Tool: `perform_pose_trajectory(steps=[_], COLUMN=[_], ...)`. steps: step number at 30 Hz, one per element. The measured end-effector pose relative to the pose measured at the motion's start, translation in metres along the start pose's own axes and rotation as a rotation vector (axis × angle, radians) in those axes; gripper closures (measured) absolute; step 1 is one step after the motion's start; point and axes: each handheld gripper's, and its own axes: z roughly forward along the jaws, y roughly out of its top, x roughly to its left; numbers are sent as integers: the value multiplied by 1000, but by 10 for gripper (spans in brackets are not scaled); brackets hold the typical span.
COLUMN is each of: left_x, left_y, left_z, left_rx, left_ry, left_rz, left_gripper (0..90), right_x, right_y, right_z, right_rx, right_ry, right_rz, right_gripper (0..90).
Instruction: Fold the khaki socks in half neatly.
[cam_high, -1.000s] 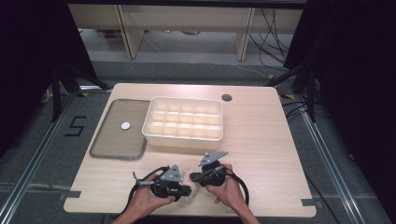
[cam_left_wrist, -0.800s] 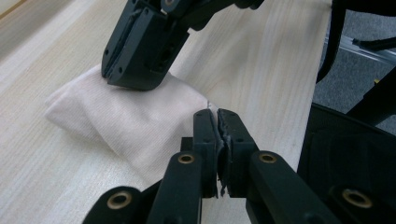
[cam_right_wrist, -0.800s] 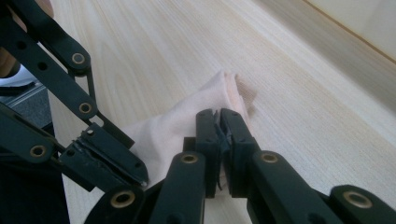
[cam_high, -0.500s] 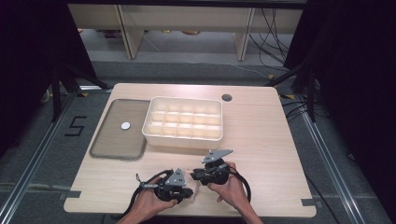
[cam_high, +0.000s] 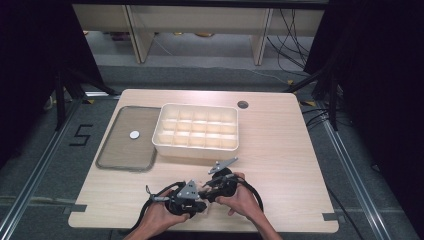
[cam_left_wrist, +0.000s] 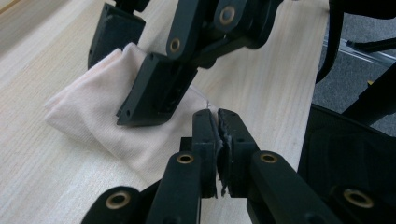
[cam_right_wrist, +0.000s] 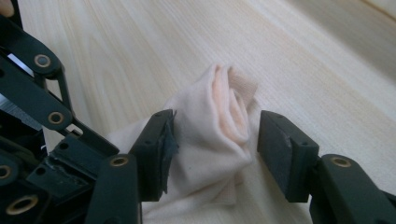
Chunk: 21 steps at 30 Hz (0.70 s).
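We note the left gripper (cam_left_wrist: 217, 140) pinched shut on an edge of the pale cloth (cam_right_wrist: 210, 140), low and center in the high view, while the right gripper (cam_right_wrist: 212, 154) has just been opening, its 2 jaws astride the bunched fold without pressing, so the fold may slump and unroll.

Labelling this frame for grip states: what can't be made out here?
- High view: cloth hidden under both hands; jaws too small to read.
- Left gripper view: left gripper shut on the cloth's edge; how much is pinched is hidden.
- Right gripper view: right gripper straddles the cloth; lower folds cut off at the bottom edge.
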Motion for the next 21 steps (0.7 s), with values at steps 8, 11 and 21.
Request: perform_pose_trajectory(steps=[8,11,21], left_x=[2,-1,6], left_y=[0,-1,-21], left_z=[-2,-2,-36], left_rx=[7,-1,-51], left_ry=[2,-2,29], left_rz=[47,7,-44], left_gripper=[839,810,583], right_x=[2,1,0], right_y=[-1,-1,-2], right_z=[4,4,5], right_rx=[13,14,-1], right_ry=[27,34,48], right_rz=[28,36,60], right_gripper=[586,609,689])
